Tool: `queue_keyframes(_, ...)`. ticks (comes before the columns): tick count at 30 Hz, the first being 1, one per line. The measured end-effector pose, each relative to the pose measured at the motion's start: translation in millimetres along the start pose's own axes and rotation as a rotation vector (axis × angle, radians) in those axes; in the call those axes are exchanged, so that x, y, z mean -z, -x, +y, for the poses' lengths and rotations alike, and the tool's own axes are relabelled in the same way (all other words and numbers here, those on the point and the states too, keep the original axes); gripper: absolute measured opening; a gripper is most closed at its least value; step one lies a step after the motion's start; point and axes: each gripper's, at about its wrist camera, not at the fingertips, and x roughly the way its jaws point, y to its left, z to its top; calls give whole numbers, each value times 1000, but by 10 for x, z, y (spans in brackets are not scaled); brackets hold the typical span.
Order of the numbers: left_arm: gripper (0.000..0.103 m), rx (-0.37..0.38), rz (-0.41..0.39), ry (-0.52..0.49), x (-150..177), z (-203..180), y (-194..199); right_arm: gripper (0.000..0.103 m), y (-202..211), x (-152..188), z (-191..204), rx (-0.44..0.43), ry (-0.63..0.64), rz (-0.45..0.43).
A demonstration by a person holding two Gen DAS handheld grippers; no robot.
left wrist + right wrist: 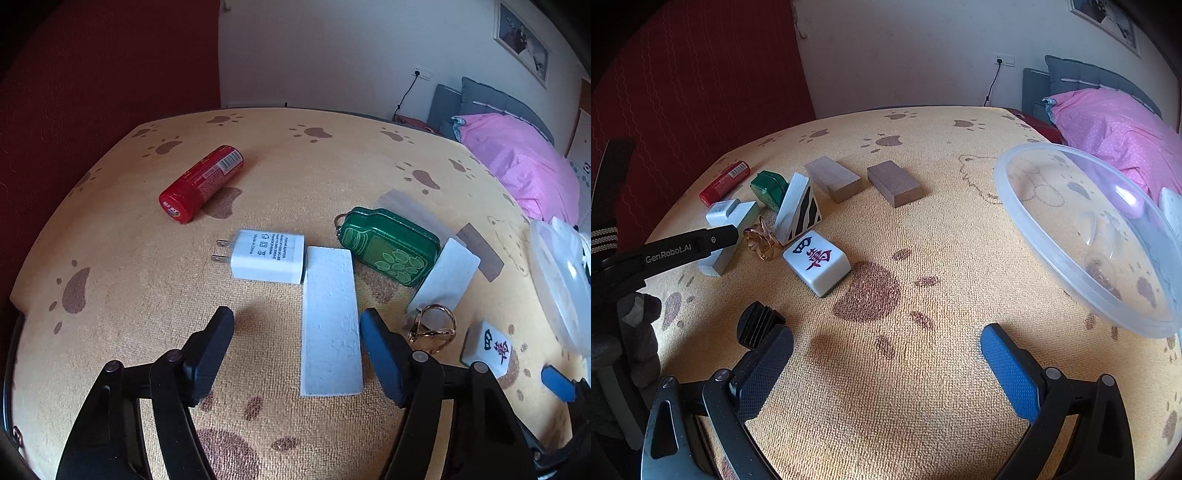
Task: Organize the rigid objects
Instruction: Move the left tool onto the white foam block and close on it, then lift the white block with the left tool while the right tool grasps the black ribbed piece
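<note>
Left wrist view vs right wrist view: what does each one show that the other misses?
Only the left wrist view shows the charger's two metal prongs and the long pale stone block lying between the left gripper fingers, pads not touching it.

Only the right wrist view shows two brown wooden blocks in full, a black ribbed cap, and the open, empty right gripper.

Both show the red cylinder, white charger, green tin, gold ring, mahjong tile and clear plastic container.
</note>
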Motion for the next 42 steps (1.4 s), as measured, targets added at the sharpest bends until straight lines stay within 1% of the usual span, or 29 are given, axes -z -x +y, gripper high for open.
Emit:
queue_keyframes(1, 67, 6, 7, -2, -1, -10, -25, 103, 1, 0, 1, -1, 0, -1)
queue_keyframes(3, 66, 4, -2, -13, 9, -36, -31, 103, 12, 5, -4, -5, -2, -4)
queue_keyframes(5, 55, 13, -9, -19, 15, -40, -26, 103, 29, 6, -16, -24, -7, -12)
queue_keyframes(6, 53, 22, -14, -16, 19, -31, -20, 103, 42, 10, -22, -37, -9, -17)
queue_keyframes(7, 45, 36, -19, -13, 27, -22, -9, 103, 59, 13, -27, -53, -11, -24)
queue_keyframes(8, 34, 62, -24, -12, 37, -14, 4, 103, 77, 15, -25, -67, -11, -33)
queue_keyframes(9, 31, 90, -27, -14, 52, -13, 17, 103, 103, 19, -14, -77, -7, -43)
queue_keyframes(12, 31, 108, -50, -15, 85, -7, 75, 102, 197, 40, 46, -102, 14, -76)
queue_keyframes(15, 31, 120, -84, -5, 107, 25, 163, 98, 244, 57, 149, -142, 28, -81)
queue_keyframes(18, 30, 134, -104, 7, 134, 74, 235, 90, 207, 67, 293, -155, 66, -62)
queue_keyframes(20, 30, 137, -117, 21, 161, 122, 279, 81, 168, 77, 365, -162, 84, -38)
queue_keyframes(21, 30, 139, -124, 29, 176, 149, 300, 79, 143, 80, 394, -165, 91, -27)
queue_keyframes(23, 30, 139, -133, 46, 196, 200, 328, 71, 106, 78, 443, -161, 104, -13)
queue_keyframes(26, 30, 138, -141, 63, 206, 240, 344, 62, 83, 63, 511, -158, 118, -6)
queue_keyframes(28, 30, 139, -142, 61, 207, 237, 342, 59, 70, 60, 568, -155, 128, -7)
queue_keyframes(29, 30, 139, -143, 62, 206, 238, 342, 54, 56, 58, 596, -154, 135, -5)
queue_keyframes(30, 30, 139, -142, 63, 205, 238, 341, 52, 38, 59, 623, -150, 144, -1)
queue_keyframes(33, 30, 141, -140, 64, 208, 235, 342, 44, -6, 78, 682, -121, 163, -2)
queue_keyframes(37, 30, 142, -138, 64, 213, 209, 347, 31, -4, 72, 651, -105, 155, -9)
queue_keyframes(42, 30, 141, -139, 64, 214, 216, 347, 27, 75, 63, 559, -117, 126, -22)
